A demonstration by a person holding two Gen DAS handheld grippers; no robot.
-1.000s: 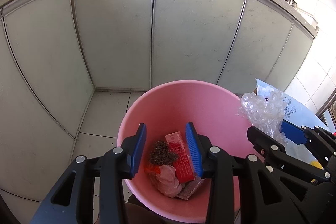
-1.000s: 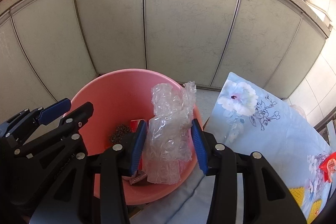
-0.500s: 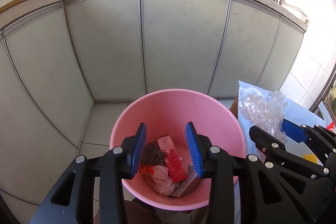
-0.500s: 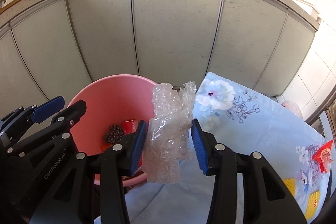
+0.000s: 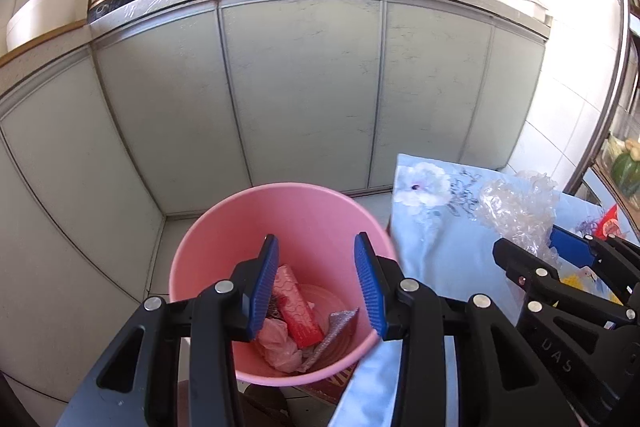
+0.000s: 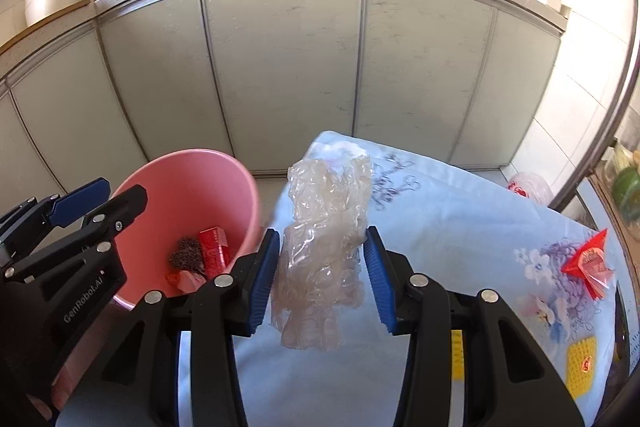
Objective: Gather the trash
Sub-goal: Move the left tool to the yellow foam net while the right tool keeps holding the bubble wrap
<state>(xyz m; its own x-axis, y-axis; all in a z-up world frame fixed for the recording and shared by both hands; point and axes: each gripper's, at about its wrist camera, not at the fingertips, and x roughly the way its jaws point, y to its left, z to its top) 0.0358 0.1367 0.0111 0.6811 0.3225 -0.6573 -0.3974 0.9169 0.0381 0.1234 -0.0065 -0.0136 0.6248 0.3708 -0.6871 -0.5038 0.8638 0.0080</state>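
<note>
So here's the setup: the right gripper (image 6: 322, 277) has its blue fingers (image 6: 264, 279) pinched on a crumpled wad of clear bubble wrap (image 6: 322, 251), and it hangs over the pale blue flowered cloth (image 6: 460, 227) on the desk, not over the round pink plastic bin (image 6: 188, 195). The bin sits off to the left, down by the grey cabinet doors (image 6: 280, 67). The left gripper (image 5: 316, 277) hovers above the bin with its fingers partly apart and nothing between them.

What worries me is that wrap. It's light and squashy, and most of it sticks out above and below the pads, so the hold looks soft. If the fingers let go here, it lands on the cloth. Even nearer the bin, a piece that floaty could catch the rim and roll onto the floor.

Second thing: both grippers are close together. Swinging the right one toward the bin puts it right in the left one's way, so I'd guess a bump is possible unless the left clears out.

Also the red triangular packet (image 6: 590, 263) and the yellow square wrapper (image 6: 582, 363) on the cloth are not yet picked up, plus a pinkish plastic bag (image 6: 530, 187) beyond the far edge.
</note>
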